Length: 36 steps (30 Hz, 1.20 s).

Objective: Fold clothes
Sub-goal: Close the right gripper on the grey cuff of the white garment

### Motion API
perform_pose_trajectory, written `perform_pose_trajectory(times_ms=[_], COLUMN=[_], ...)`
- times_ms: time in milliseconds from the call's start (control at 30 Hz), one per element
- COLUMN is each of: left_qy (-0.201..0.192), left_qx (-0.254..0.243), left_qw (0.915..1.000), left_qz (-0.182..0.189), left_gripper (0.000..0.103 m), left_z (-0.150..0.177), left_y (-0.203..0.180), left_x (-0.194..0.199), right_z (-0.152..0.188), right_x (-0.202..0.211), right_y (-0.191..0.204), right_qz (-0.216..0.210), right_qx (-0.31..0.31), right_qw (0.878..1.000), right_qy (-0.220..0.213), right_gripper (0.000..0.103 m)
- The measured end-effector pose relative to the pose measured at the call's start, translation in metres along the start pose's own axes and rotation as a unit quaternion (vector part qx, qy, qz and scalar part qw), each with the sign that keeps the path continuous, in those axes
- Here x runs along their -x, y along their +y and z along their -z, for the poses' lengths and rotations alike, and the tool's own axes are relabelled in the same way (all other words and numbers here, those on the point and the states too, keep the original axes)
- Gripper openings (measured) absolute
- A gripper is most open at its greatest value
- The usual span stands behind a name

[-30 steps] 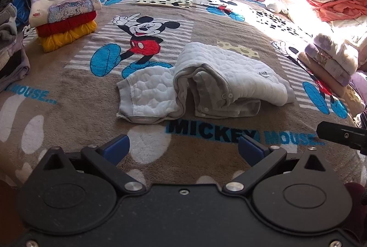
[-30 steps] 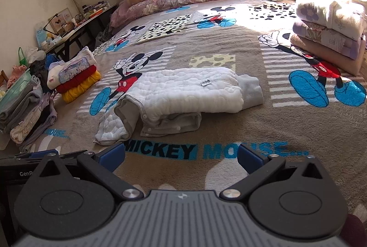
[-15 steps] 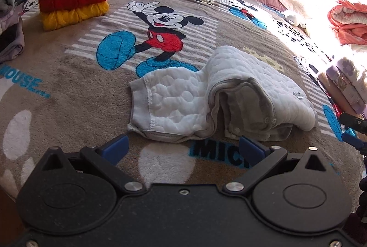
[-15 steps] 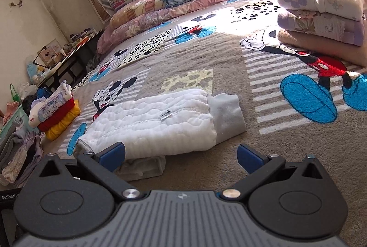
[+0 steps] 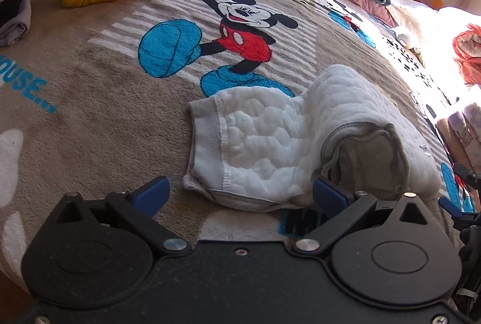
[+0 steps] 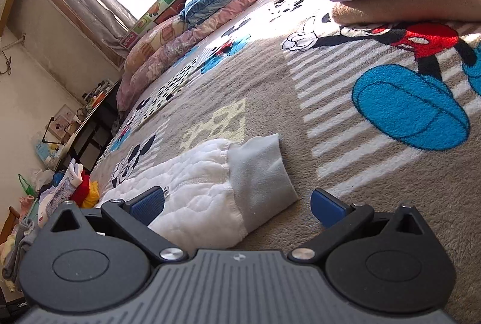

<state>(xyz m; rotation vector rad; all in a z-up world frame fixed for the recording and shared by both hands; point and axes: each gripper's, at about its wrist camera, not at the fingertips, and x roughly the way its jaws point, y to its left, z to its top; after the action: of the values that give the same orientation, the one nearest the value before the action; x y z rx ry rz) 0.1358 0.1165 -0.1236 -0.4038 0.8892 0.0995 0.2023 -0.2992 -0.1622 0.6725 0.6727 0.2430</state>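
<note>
Bed with brown Mickey Mouse blanket carries a folded white quilted garment with grey cuffs, at twelve o'clock from both tools: left tool and right tool, fingers spread apart, holding nothing.

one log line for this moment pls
phase: approach | left gripper: open, at white quilted garment near edge | right gripper: open, at grey cuff | garment: part-folded on blanket
</note>
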Motion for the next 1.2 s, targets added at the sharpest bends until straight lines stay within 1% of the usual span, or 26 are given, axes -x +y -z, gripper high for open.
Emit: perform_pose_trajectory(times_ms=[100,167,267,367,500,533,567,600,633,700,767,800,833,867,933,967,1000,1133,1200], left_qy=[0.001,0.005,-0.001,-0.003,-0.006,-0.006,-0.007,-0.007,-0.006,-0.005,-0.004,-0.004,-0.003,-0.002,-0.001,-0.001,0.000,0.002,0.003], left_qx=[0.016,0.025,0.027,0.028,0.023,0.023,0.023,0.023,0.024,0.023,0.020,0.019,0.017,0.017,0.016,0.016,0.016,0.010,0.004], left_qw=[0.9999,0.9997,0.9996,0.9996,0.9997,0.9997,0.9997,0.9997,0.9996,0.9996,0.9997,0.9997,0.9997,0.9996,0.9996,0.9996,0.9996,0.9997,0.9998], left_qz=[-0.002,-0.001,-0.002,-0.008,-0.009,-0.010,-0.010,-0.011,-0.012,-0.013,-0.016,-0.017,-0.019,-0.021,-0.023,-0.024,-0.024,-0.023,-0.020], left_gripper=[0.102,0.102,0.102,0.102,0.102,0.102,0.102,0.102,0.102,0.102,0.102,0.102,0.102,0.102,0.102,0.102,0.102,0.102,0.102], left_z=[-0.002,-0.002,-0.003,-0.004,-0.005,-0.005,-0.005,-0.004,-0.004,-0.003,-0.003,-0.002,-0.002,-0.001,0.000,0.000,0.001,0.004,0.006], left_y=[0.008,0.011,0.011,0.008,0.005,0.005,0.005,0.004,0.004,0.004,0.002,0.002,0.001,0.000,-0.002,-0.003,-0.004,-0.012,-0.019], left_x=[-0.007,-0.011,-0.015,-0.019,-0.020,-0.021,-0.021,-0.021,-0.020,-0.021,-0.021,-0.021,-0.021,-0.020,-0.019,-0.018,-0.017,-0.010,-0.006], right_z=[-0.002,-0.005,-0.008,-0.007,-0.006,-0.005,-0.005,-0.004,-0.003,-0.001,0.001,0.000,0.000,0.000,0.001,0.001,0.001,-0.004,-0.008], right_x=[-0.006,-0.010,-0.013,-0.018,-0.021,-0.021,-0.022,-0.024,-0.025,-0.027,-0.027,-0.026,-0.026,-0.025,-0.021,-0.019,-0.017,0.002,0.013], right_y=[-0.014,-0.018,-0.024,-0.024,-0.025,-0.026,-0.025,-0.024,-0.023,-0.022,-0.022,-0.024,-0.027,-0.028,-0.027,-0.027,-0.026,-0.029,-0.032], right_qz=[-0.012,-0.012,-0.024,-0.025,-0.026,-0.026,-0.026,-0.026,-0.027,-0.026,-0.018,-0.015,-0.012,-0.011,-0.017,-0.020,-0.023,-0.038,-0.034], right_qx=[-0.021,-0.019,-0.032,-0.024,-0.018,-0.016,-0.012,-0.009,-0.005,0.003,0.009,0.005,0.000,-0.003,-0.003,-0.002,-0.002,-0.010,-0.013], right_qw=[1.000,1.000,0.999,0.999,0.999,0.999,1.000,1.000,1.000,1.000,1.000,1.000,1.000,1.000,1.000,0.999,0.999,0.996,0.994], right_qy=[-0.007,-0.009,-0.009,-0.008,-0.009,-0.008,-0.007,-0.005,-0.003,-0.001,-0.006,-0.008,-0.011,-0.014,-0.025,-0.030,-0.037,-0.085,-0.105], right_gripper=[0.103,0.102,0.101,0.100,0.085,0.077,0.073,0.064,0.059,0.055,0.045,0.033,0.025,0.023,0.014,0.013,0.010,0.007,0.006])
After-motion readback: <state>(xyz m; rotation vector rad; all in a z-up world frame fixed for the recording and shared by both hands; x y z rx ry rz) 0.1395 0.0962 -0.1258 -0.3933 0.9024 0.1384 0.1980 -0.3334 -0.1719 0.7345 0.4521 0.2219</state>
